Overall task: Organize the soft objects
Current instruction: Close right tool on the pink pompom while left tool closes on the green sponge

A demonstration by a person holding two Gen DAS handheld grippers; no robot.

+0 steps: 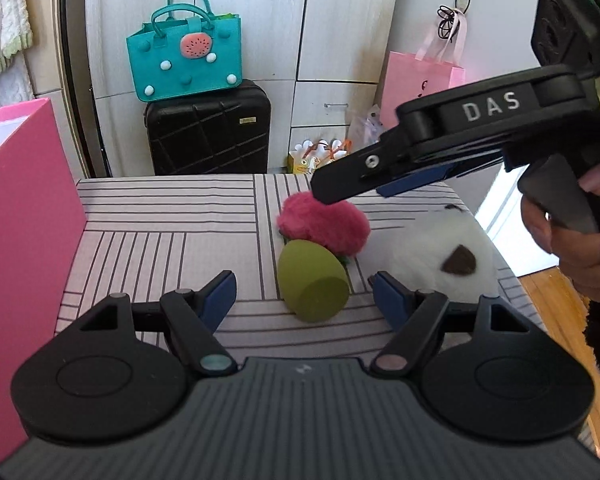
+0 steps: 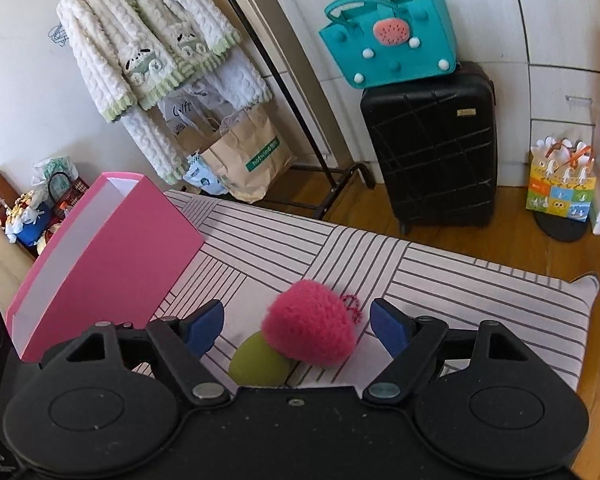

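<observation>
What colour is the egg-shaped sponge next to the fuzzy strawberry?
Olive green, plain; the sponge shows best in the left wrist view.

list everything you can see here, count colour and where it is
fuzzy toy: 1, pink, mid table, touching the sponge
sponge: 1, olive green, egg-shaped, lying on table
plush: 1, white with brown patch, table's right side
box: 1, pink, open, table's left edge
tablecloth: 1, white with dark stripes
suitcase: 1, black, floor by wardrobe
tote bag: 1, teal, atop suitcase
fleece jacket: 1, cream and green, on rack
left gripper: open, near sponge
right gripper: open, over fuzzy toy
</observation>
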